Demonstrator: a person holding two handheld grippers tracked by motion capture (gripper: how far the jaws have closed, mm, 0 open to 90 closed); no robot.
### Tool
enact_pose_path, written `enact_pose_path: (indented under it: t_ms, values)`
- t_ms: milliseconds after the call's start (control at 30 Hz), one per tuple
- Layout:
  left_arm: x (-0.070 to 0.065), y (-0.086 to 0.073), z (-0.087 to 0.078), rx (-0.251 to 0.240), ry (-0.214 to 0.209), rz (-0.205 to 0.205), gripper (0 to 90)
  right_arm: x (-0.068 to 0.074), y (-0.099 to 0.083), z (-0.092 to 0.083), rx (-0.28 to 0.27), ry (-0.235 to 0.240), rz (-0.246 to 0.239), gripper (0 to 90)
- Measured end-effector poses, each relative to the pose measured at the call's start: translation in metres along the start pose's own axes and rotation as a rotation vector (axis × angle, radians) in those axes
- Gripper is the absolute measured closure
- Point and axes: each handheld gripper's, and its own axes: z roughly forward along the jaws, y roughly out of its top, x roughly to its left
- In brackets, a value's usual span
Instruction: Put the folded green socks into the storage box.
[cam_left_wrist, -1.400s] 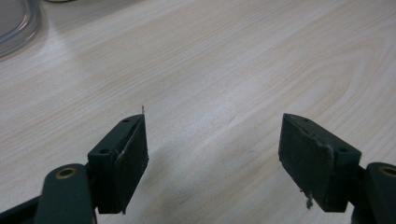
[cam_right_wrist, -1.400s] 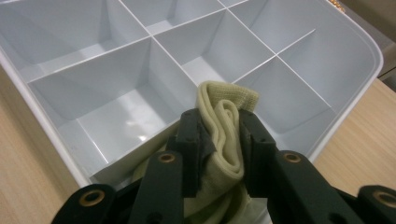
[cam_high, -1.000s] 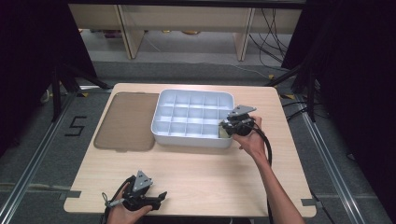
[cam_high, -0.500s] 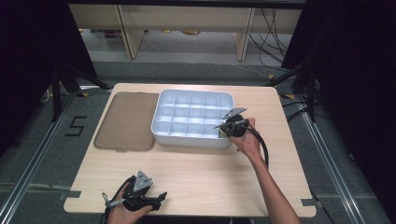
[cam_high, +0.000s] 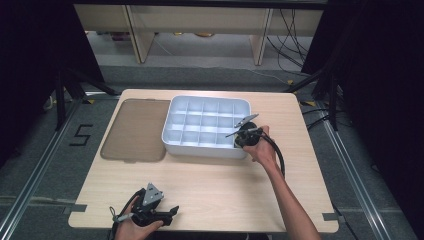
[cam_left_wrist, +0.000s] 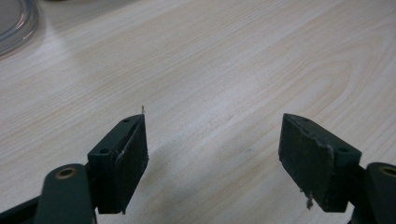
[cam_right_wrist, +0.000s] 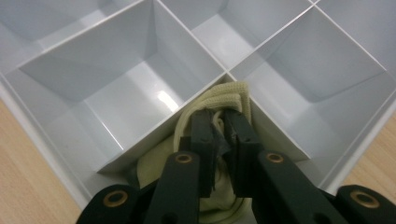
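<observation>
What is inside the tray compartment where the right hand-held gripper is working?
A pale yellow cloth lies bunched in that compartment of the divided tray, pinched by the right hand-held gripper. The compartment floor beneath is covered. Neighbouring compartments look empty.

A pale yellow ribbed cloth (cam_right_wrist: 219, 100) lies in a light grey divided tray (cam_high: 206, 126). Beside it lies a translucent brown lid (cam_high: 134, 129). The table (cam_high: 215, 180) is light wood grain. 2 black grippers, left (cam_high: 167, 214), right (cam_high: 237, 139).
</observation>
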Motion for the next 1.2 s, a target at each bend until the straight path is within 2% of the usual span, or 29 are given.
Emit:
enact_pose_path:
  t_ms: [33, 133, 167, 200, 233, 267, 300, 333, 567, 600, 633, 667, 733, 767, 800, 833, 900, 967, 1000, 1033, 1067, 1100, 1167, 1200]
  values:
    - [0.000, 0.000, 0.000, 0.002, -0.004, 0.003, 23.6, 0.000, 0.000, -0.001, -0.008, 0.002, 0.017, 82.2]
    - [0.000, 0.000, 0.000, -0.010, -0.006, -0.004, 23.7, -0.002, -0.001, -0.005, -0.050, 0.006, 0.023, 80.8]
    - [0.002, 0.001, -0.001, 0.011, -0.002, 0.018, 23.6, -0.002, -0.002, -0.012, -0.085, 0.007, 0.052, 79.9]
    - [0.003, 0.001, -0.002, 0.021, 0.002, 0.029, 23.6, -0.004, -0.002, -0.018, -0.081, 0.024, 0.054, 79.1]
    - [0.002, 0.000, 0.000, 0.009, 0.005, -0.002, 23.7, -0.005, -0.003, -0.025, -0.122, 0.015, 0.077, 77.9]
    - [0.002, 0.000, 0.000, 0.009, 0.005, 0.002, 23.6, -0.006, -0.004, -0.029, -0.119, 0.022, 0.075, 77.3]
    - [0.001, 0.000, 0.000, 0.006, 0.003, -0.001, 23.6, -0.007, -0.004, -0.030, -0.148, 0.021, 0.079, 76.7]
    - [0.002, 0.000, -0.001, 0.018, -0.002, 0.013, 23.6, -0.009, -0.005, -0.033, -0.174, 0.009, 0.074, 75.6]
    - [0.001, 0.000, -0.001, 0.011, 0.000, 0.003, 23.7, -0.009, -0.010, -0.043, -0.185, 0.047, 0.108, 71.7]
    - [0.002, 0.001, -0.002, 0.023, -0.002, 0.012, 23.6, -0.007, -0.011, -0.045, -0.195, 0.043, 0.115, 69.7]
    - [0.002, 0.001, -0.002, 0.023, -0.002, 0.012, 23.6, -0.007, -0.012, -0.045, -0.203, 0.046, 0.104, 69.0]
    - [0.001, 0.000, -0.001, -0.003, 0.000, -0.005, 23.7, -0.005, -0.013, -0.046, -0.215, 0.047, 0.102, 67.4]
    - [0.003, 0.001, -0.002, 0.020, 0.002, 0.021, 23.6, -0.003, -0.014, -0.050, -0.225, 0.049, 0.104, 64.9]
    - [0.003, 0.001, -0.002, 0.020, 0.002, 0.021, 23.7, -0.003, -0.014, -0.050, -0.225, 0.049, 0.104, 64.9]
    - [0.002, 0.001, -0.002, 0.016, -0.002, 0.015, 23.7, -0.001, -0.015, -0.052, -0.257, 0.053, 0.086, 62.2]
    - [0.003, 0.001, -0.002, 0.017, 0.002, 0.024, 23.6, 0.001, -0.016, -0.054, -0.266, 0.060, 0.074, 61.6]
    - [0.003, 0.001, -0.002, 0.021, 0.005, 0.029, 23.7, 0.004, -0.016, -0.056, -0.262, 0.063, 0.086, 60.8]
    - [0.003, 0.001, -0.002, 0.022, 0.002, 0.027, 23.6, 0.007, -0.018, -0.058, -0.283, 0.073, 0.082, 59.1]
    - [0.002, 0.001, -0.001, 0.002, 0.003, 0.005, 23.6, 0.010, -0.019, -0.059, -0.291, 0.078, 0.075, 57.9]
    - [0.001, 0.001, -0.001, 0.001, 0.004, 0.003, 23.6, 0.011, -0.020, -0.059, -0.300, 0.076, 0.069, 57.3]
    - [0.003, 0.001, -0.002, 0.019, 0.003, 0.023, 23.7, 0.013, -0.020, -0.061, -0.295, 0.081, 0.099, 56.3]
    - [0.000, 0.001, 0.000, -0.008, -0.001, -0.013, 23.6, 0.013, -0.020, -0.062, -0.299, 0.084, 0.091, 55.5]
    - [0.000, 0.001, 0.000, -0.004, 0.011, -0.014, 23.7, 0.014, -0.020, -0.063, -0.312, 0.081, 0.094, 54.6]
    - [0.001, 0.001, 0.000, 0.000, 0.007, -0.009, 23.6, 0.015, -0.021, -0.066, -0.322, 0.083, 0.077, 52.7]
